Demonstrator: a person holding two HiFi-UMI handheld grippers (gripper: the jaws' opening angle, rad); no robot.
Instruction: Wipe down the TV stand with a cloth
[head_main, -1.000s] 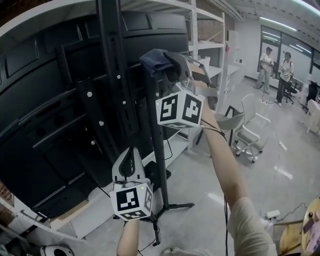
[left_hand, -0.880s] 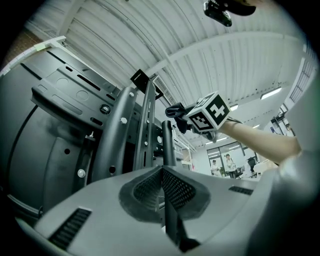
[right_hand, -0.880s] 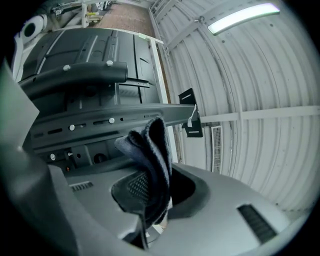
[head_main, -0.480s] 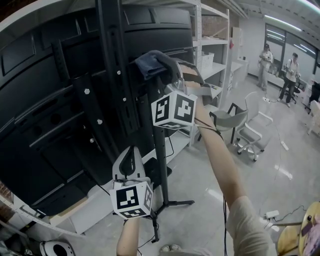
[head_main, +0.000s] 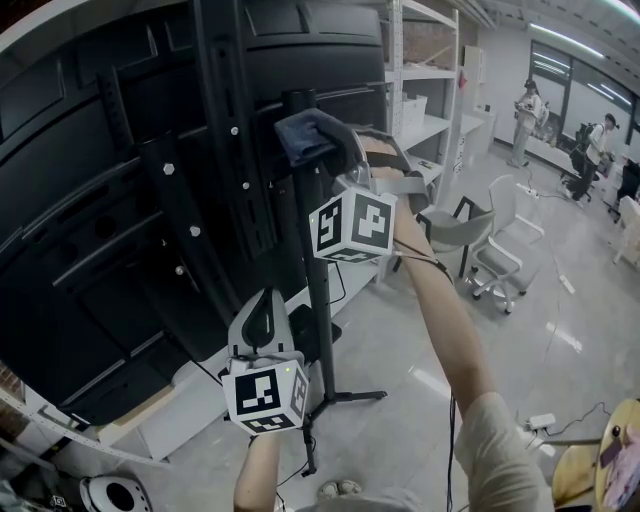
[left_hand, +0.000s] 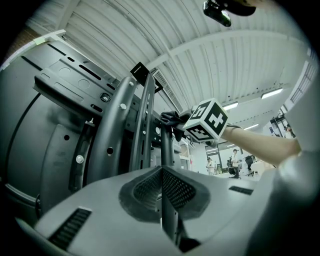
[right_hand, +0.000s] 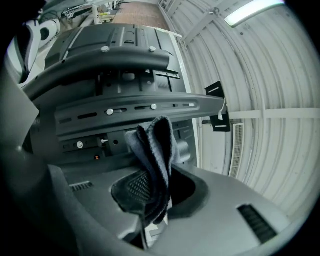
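Lower now on the upright stand pole (head_main: 320, 290), right gripper (head_main: 332, 143) is pinching the cloth (head_main: 305, 135) against it; left gripper (head_main: 262, 303), jaws together and empty, is waiting below.

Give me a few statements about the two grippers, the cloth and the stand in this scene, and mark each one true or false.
1. The right gripper is shut on the cloth. True.
2. The left gripper holds a second cloth. False: its jaws are together, with nothing between them.
3. The cloth is near the top of the stand's black pole. True.
4. The white chair lies tipped over. False: it stands upright.
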